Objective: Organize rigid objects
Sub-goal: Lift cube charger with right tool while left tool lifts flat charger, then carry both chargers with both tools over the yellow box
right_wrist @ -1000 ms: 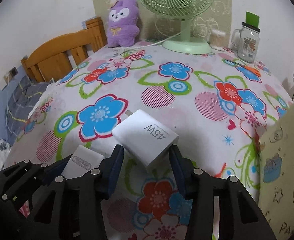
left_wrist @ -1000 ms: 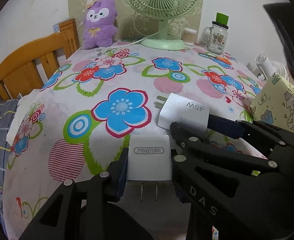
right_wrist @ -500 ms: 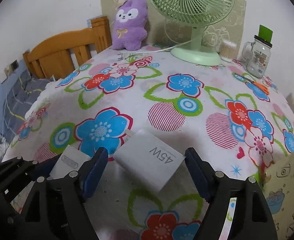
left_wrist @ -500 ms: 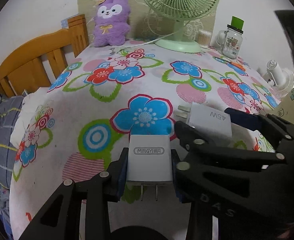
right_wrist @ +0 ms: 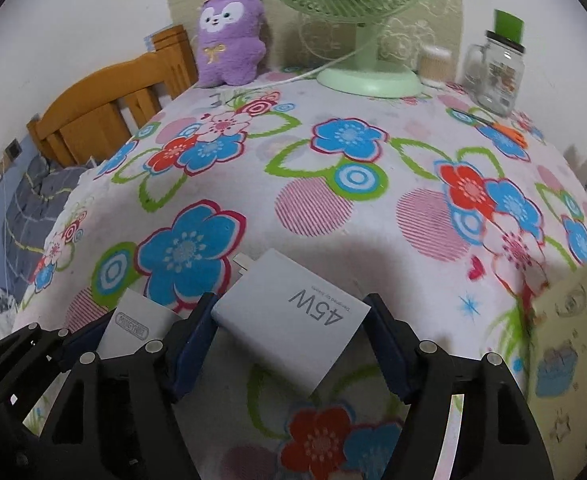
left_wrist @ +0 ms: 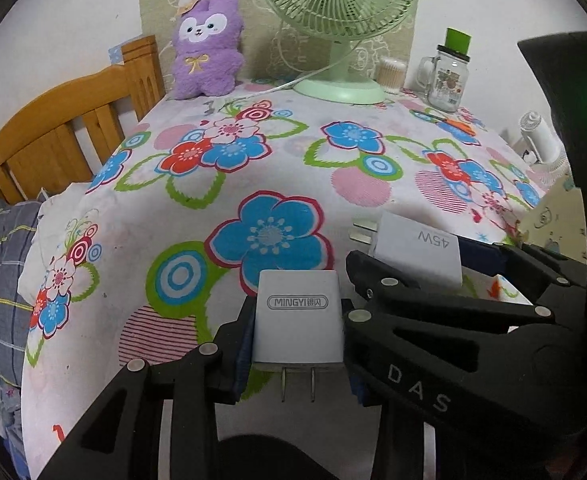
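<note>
My left gripper [left_wrist: 295,320] is shut on a small white MINGYI charger [left_wrist: 296,322], held just above the floral tablecloth [left_wrist: 253,168] with its prongs pointing back at me. A larger white 45W charger [right_wrist: 293,320] lies flat on the cloth between the spread fingers of my right gripper [right_wrist: 291,316], which is open; the fingers stand at its two sides. In the left wrist view the 45W charger [left_wrist: 417,250] sits just right of the MINGYI charger, with the right gripper [left_wrist: 425,264] around it. The MINGYI charger also shows in the right wrist view [right_wrist: 135,326].
At the table's far edge stand a purple plush [left_wrist: 207,62], a green desk fan [left_wrist: 339,24], a cotton-swab jar [left_wrist: 391,76] and a glass mug jar [left_wrist: 449,78]. Orange scissors [right_wrist: 505,130] lie far right. A yellow patterned box [right_wrist: 573,360] is at the near right. A wooden headboard [left_wrist: 65,132] is left.
My right gripper opened and let the 45W charger down flat on the cloth. My left gripper moved forward with the MINGYI charger still in it.
</note>
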A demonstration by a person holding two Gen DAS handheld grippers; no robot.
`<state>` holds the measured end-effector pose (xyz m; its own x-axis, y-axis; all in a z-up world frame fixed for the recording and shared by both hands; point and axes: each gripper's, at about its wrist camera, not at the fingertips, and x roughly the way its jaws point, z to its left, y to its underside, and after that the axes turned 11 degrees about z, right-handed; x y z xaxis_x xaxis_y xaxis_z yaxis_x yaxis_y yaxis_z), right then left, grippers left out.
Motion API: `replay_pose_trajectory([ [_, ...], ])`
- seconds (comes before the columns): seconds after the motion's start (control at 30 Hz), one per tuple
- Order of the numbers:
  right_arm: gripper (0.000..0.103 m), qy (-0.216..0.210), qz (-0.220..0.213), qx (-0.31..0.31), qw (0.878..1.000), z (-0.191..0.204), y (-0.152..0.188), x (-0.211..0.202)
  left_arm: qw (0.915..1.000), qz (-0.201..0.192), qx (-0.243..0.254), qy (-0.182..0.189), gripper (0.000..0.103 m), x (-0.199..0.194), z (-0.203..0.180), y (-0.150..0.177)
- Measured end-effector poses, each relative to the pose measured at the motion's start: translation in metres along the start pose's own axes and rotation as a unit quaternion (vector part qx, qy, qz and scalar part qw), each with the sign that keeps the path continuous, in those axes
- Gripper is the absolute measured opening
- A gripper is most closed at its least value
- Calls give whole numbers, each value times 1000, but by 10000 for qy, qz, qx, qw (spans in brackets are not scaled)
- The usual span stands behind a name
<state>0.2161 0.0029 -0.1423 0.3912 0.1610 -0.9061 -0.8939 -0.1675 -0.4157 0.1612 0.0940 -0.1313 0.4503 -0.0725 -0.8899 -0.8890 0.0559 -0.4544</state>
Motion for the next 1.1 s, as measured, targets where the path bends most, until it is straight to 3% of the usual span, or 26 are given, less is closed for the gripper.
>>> replay_pose_trajectory([
  [0.4,74,461,-209,126,9986,-2,24,-46,9997,-150,94,193,39,-33,-17,15],
  [0.83,75,565,-482,191,9971,-19,51,-102,9987,-392,317,75,39,-76,-53,29],
  [1.1,74,645,-635,228,9956,-33,66,-135,9977,-521,387,216,40,-102,-76,36],
])
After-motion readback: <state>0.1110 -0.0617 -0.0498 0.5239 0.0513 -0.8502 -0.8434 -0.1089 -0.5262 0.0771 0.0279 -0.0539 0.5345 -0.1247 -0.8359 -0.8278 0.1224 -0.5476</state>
